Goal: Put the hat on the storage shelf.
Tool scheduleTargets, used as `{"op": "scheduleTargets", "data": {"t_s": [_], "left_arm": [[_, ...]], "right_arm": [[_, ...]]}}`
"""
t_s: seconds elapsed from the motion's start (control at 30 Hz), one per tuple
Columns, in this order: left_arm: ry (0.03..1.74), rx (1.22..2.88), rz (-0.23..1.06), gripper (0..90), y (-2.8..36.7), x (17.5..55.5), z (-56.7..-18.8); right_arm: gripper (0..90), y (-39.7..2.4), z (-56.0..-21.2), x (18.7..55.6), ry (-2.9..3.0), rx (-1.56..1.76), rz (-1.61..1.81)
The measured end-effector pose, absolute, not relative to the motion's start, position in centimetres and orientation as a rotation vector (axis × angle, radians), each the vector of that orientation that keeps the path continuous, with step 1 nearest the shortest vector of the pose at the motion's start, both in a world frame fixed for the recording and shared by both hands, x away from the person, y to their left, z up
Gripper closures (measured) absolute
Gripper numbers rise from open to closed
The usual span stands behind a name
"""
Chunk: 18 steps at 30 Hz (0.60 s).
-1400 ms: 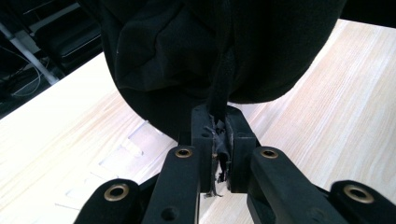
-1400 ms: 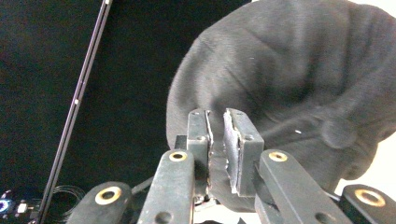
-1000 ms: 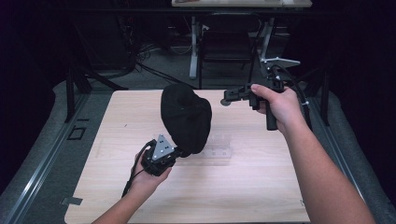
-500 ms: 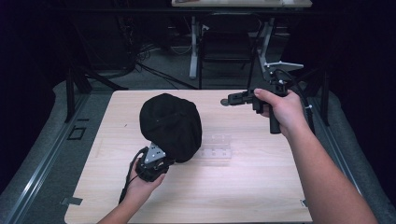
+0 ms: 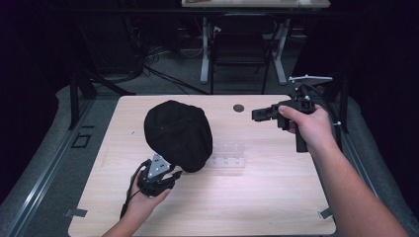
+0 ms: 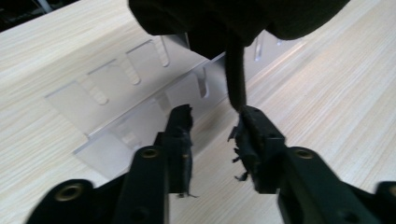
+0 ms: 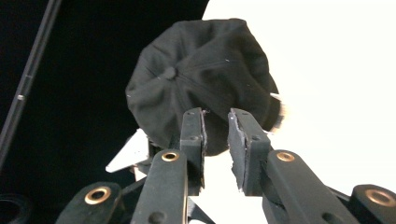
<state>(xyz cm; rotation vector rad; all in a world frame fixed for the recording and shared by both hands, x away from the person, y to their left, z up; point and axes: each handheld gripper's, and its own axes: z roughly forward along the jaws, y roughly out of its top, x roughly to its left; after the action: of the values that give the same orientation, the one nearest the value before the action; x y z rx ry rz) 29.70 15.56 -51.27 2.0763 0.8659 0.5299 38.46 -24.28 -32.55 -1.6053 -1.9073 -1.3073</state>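
Your left claw had just opened, its jaws apart beside the cap's strap; unsupported, the cap could slide off the clear rack. Your right claw hung apart, empty.

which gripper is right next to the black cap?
The left gripper: its open jaws sit at the black cap's near edge, where a strap hangs. The right gripper hovers well apart.
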Motion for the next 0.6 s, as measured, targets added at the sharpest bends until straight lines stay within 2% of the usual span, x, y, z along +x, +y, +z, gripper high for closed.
{"op": "scheduleTargets", "data": {"t_s": [0.27,0.6], "left_arm": [[0.870,2.076,0.586,54.6,17.2,29.2,-51.5],[0.906,2.053,0.558,51.8,18.5,29.5,-52.4]], "right_arm": [[73.6,-25.0,-33.3,37.4,-1.966,-1.601,-1.330],[72.3,-24.6,-35.3,35.9,-2.175,-1.646,-1.318]]}}
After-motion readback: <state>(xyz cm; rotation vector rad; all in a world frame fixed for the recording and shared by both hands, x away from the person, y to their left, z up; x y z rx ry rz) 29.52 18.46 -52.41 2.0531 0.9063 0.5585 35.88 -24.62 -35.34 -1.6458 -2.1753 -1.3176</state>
